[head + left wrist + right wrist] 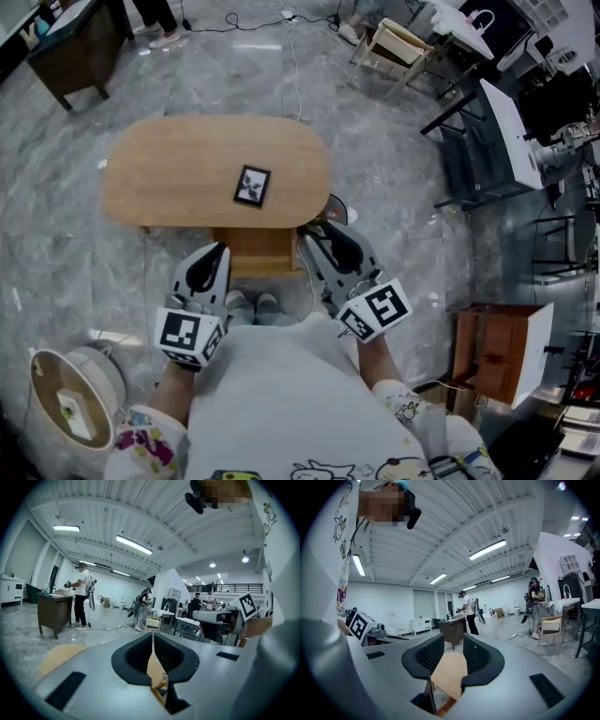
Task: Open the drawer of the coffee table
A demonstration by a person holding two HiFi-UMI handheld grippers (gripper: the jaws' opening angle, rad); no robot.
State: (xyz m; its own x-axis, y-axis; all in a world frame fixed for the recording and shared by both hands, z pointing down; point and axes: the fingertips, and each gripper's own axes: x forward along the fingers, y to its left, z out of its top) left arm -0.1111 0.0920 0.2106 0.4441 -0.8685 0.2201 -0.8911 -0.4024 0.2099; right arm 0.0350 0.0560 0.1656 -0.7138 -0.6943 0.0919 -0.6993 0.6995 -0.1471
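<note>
Left gripper [216,255] closed, right gripper [321,234] parted, both empty.
We judge the brown wooden drawer [255,251] already pulled out from the near edge of the oval light-wood table [169,169]; either gripper, dropping carelessly, could knock its front and shove it back in.

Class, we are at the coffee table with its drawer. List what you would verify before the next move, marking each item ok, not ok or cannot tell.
1. Drawer stands out from under the coffee table: ok.
2. Left tongs shut and empty: ok.
3. Right tongs apart, nothing between them: ok.
4. Both tongs raised off the drawer: ok.
5. Picture frame flat on the tabletop: ok.
6. Drawer contents: cannot tell.
</note>
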